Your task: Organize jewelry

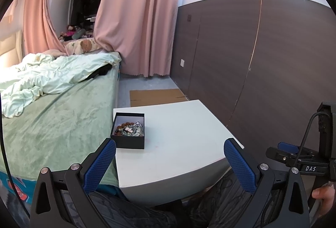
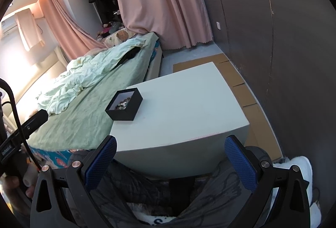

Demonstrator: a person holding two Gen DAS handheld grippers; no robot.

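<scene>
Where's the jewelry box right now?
The black jewelry box sits open on the white table, at its left edge beside the bed, in both views.

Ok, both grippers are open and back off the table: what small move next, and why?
Probably ease the left gripper forward toward the black box near the table's bed-side edge. The jewelry lies piled inside it, the box is open-topped, and both grippers, the right gripper too, hold nothing.

"DAS" (white) on right claw (image 1: 281, 155)
</scene>
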